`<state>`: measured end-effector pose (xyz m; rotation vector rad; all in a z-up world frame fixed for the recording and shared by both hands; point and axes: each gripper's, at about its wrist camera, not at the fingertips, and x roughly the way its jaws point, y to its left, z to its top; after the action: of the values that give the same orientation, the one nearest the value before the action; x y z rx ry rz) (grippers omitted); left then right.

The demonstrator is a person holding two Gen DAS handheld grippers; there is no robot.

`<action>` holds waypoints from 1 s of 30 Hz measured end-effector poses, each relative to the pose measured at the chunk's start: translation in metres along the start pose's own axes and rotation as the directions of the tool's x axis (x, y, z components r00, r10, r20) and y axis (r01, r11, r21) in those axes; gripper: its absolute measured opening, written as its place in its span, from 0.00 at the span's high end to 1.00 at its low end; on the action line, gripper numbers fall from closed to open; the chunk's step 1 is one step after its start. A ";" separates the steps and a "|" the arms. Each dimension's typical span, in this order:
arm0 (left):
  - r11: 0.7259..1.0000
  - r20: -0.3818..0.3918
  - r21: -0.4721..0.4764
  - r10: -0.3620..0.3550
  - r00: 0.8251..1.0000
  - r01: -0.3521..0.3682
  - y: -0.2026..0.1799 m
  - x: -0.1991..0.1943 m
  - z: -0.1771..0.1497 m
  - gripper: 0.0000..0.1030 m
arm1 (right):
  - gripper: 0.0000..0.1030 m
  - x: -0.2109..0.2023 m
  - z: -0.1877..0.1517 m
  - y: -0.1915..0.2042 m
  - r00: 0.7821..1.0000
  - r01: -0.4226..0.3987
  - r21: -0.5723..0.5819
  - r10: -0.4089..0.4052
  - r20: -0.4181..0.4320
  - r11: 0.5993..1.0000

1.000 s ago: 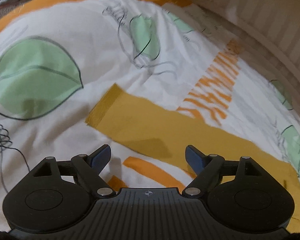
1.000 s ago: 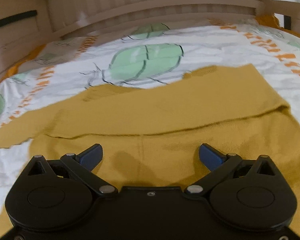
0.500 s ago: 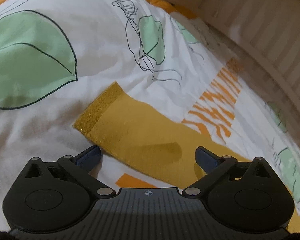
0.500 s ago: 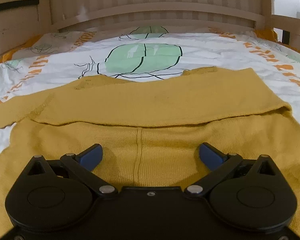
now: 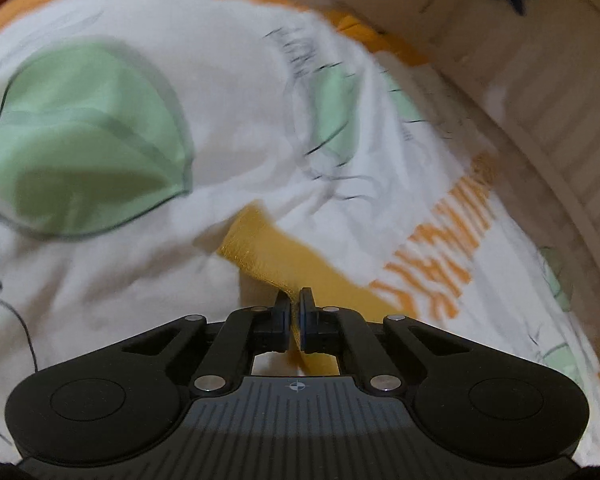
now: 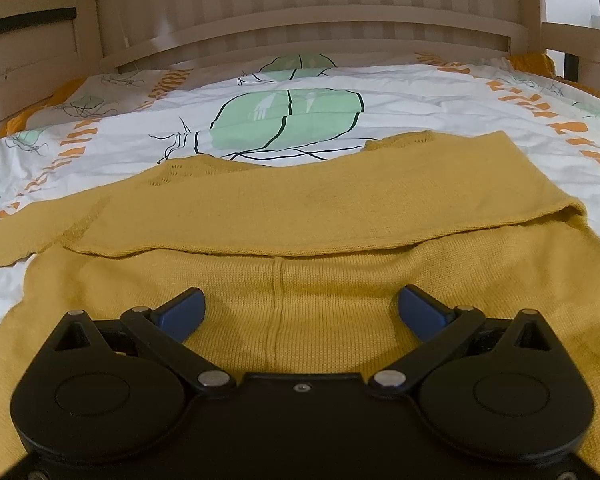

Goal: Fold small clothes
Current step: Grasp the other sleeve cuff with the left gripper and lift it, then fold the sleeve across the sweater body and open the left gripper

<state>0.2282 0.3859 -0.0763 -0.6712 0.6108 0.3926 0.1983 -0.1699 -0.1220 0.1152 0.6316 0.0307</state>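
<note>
Your left gripper (image 5: 295, 303) pinches the mustard sleeve (image 5: 276, 256), its cuff toward 11 o'clock. Your right gripper (image 6: 300, 307) hangs spread over the sweater (image 6: 320, 208), on the bedsheet (image 6: 132, 136).

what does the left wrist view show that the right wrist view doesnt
Only the left wrist view shows the left gripper, jaws shut on the sleeve near its ribbed cuff.

Only the right wrist view shows the right gripper, jaws open, over the sweater body, with one sleeve already folded across it.

Both show the mustard sweater, the leaf-print bedsheet and the slatted headboard.
</note>
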 end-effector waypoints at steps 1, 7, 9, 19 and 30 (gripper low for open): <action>0.999 0.012 0.028 -0.015 1.000 0.014 -0.010 -0.006 0.002 0.97 | 0.00 0.000 0.000 0.000 1.000 0.000 0.000 0.000 0.000 1.000; 0.966 0.048 0.204 -0.171 0.984 0.158 -0.099 -0.044 0.004 0.97 | 0.00 0.000 0.000 0.000 1.000 -0.001 0.002 0.001 0.000 1.000; 0.938 0.039 0.267 -0.238 0.970 0.220 -0.136 -0.055 -0.003 0.97 | 0.00 0.000 0.000 0.000 1.000 -0.001 0.002 0.001 0.000 1.000; 0.726 -0.134 0.498 -0.476 0.869 0.475 -0.300 -0.078 -0.104 0.97 | 0.00 0.000 0.000 -0.002 1.000 -0.012 0.016 0.011 0.003 1.000; 0.584 -0.347 0.607 -0.415 0.841 0.539 -0.362 -0.054 -0.217 0.74 | 0.00 -0.002 0.000 -0.005 1.000 -0.028 0.038 0.028 0.008 0.999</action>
<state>0.2899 -0.0305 -0.0112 -0.1147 0.6488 -0.4209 0.1962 -0.1746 -0.1214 0.1610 0.6232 0.0454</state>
